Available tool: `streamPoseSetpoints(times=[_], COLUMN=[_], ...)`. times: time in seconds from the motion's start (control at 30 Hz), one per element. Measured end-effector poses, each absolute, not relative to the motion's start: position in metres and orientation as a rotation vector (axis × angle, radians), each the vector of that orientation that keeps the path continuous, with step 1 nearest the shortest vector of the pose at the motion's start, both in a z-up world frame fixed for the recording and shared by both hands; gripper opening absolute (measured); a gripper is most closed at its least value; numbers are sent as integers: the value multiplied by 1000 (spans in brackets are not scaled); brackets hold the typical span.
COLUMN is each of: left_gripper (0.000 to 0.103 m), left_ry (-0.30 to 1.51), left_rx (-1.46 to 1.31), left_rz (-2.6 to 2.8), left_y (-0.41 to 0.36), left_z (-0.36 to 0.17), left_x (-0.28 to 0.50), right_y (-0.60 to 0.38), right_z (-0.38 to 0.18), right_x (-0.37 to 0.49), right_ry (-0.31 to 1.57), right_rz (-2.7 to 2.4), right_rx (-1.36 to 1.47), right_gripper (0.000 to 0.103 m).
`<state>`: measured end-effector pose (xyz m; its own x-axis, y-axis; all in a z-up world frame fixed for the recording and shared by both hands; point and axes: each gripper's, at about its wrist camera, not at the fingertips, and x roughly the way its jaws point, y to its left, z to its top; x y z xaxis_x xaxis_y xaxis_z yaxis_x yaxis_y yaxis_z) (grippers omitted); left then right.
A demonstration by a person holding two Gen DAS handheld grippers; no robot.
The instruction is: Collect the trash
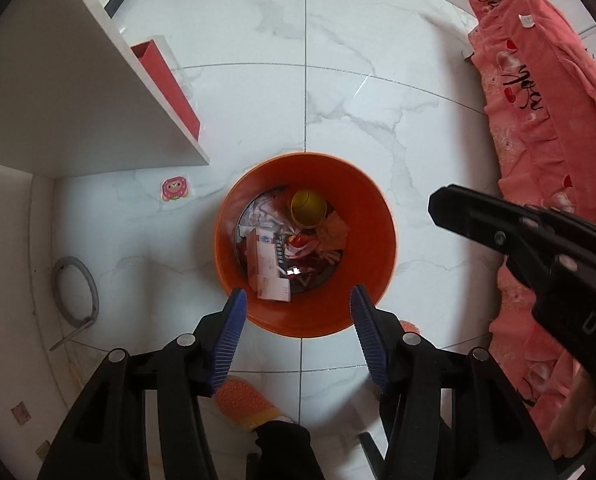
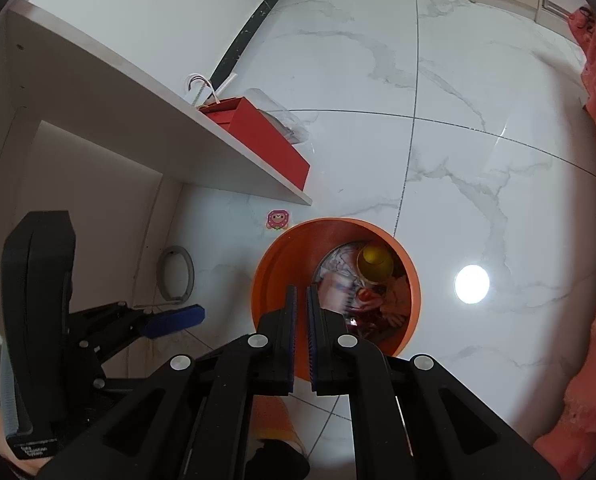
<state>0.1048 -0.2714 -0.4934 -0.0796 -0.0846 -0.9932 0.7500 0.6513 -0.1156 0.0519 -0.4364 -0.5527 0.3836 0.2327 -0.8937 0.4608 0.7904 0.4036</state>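
Observation:
An orange trash bin (image 1: 377, 216) stands on the white marble floor, also in the right wrist view (image 2: 282, 260). It holds a yellow cup (image 1: 306, 207), paper boxes (image 1: 266, 272) and wrappers. My left gripper (image 1: 298, 300) is open and empty, high above the bin's near rim. My right gripper (image 2: 301, 296) is shut with nothing between its fingers, above the bin's left side. A pink cartoon sticker (image 1: 174, 189) lies on the floor left of the bin, also in the right wrist view (image 2: 278, 220).
A white desk (image 1: 78, 92) stands at the left with a red gift bag (image 1: 170, 84) beside it. A grey ring (image 1: 78, 288) lies under the desk. A pink bedspread (image 1: 545, 128) hangs at the right. My orange slipper (image 1: 242, 400) is below the bin.

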Motion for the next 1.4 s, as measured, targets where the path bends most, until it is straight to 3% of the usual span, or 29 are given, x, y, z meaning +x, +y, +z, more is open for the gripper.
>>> streamPoseSetpoints(times=[0.27, 0.4, 0.57, 0.63, 0.7, 0.77, 0.87, 0.93, 1.07, 1.17, 1.3, 1.4], left_gripper=[56, 56, 56, 56, 56, 56, 66, 66, 66, 66, 74, 74], left_ry=[1435, 1364, 1257, 1204, 1151, 1112, 1030, 982, 901, 839, 750, 687], left_rx=[564, 536, 494, 471, 442, 420, 386, 357, 292, 265, 235, 214], left_rz=[-779, -797, -826, -828, -816, -806, -766, -748, -682, -639, -562, -509], left_y=[-270, -269, -270, -268, -262, -255, -238, -226, -197, -179, -154, -138], left_z=[-435, -380, -309, -277, -244, -222, -183, -159, -118, -93, -58, -35], left_x=[98, 89, 78, 73, 70, 67, 65, 61, 58, 50, 42, 36], right_y=[-432, -430, -425, -422, -416, -410, -401, -396, -379, -363, -342, -322], right_z=[-492, -439, -349, -316, -281, -247, -205, -183, -137, -102, -60, -31], right_x=[41, 33, 19, 15, 10, 8, 3, 2, -2, -8, -14, -18], right_ry=[1171, 1123, 1018, 972, 917, 869, 805, 780, 716, 644, 560, 488], right_rz=[-163, -154, -142, -145, -149, -147, -125, -103, -45, -18, -3, 35], right_rx=[670, 661, 621, 585, 543, 502, 475, 458, 452, 420, 371, 345], right_gripper=[6, 17, 19, 31, 36, 37, 42, 52, 56, 67, 85, 89])
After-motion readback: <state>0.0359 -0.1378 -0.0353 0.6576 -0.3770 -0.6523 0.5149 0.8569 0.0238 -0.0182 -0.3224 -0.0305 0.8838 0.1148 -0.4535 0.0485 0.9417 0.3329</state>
